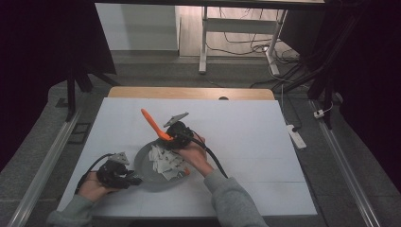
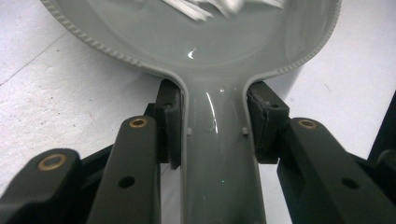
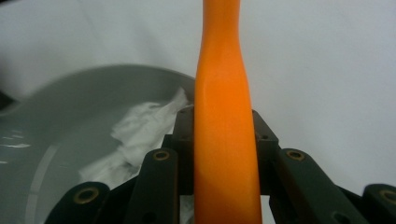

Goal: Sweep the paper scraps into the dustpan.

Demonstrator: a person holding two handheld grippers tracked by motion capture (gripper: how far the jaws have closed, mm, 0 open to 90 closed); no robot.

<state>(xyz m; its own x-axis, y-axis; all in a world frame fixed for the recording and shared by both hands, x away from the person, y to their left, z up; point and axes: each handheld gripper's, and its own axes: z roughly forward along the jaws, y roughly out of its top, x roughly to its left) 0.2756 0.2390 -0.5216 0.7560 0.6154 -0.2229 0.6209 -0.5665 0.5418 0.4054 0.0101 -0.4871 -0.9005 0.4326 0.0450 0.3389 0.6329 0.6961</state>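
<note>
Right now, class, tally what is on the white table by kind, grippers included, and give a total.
Grey pan: 1
Orange-handled tool: 1
White crumpled paper pile: 1
Hand-held gripper: 2, left and right
Total: 5

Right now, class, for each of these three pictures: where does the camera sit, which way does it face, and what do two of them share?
High view: above the person's side, facing forward and down; both forearms, left tongs, right tongs.
Left gripper view: on the left tongs, looking along the grey pan's handle.
Right gripper view: on the right tongs, looking along the orange handle.
Shared: both gripper views show the grey pan with crumpled white paper.
</note>
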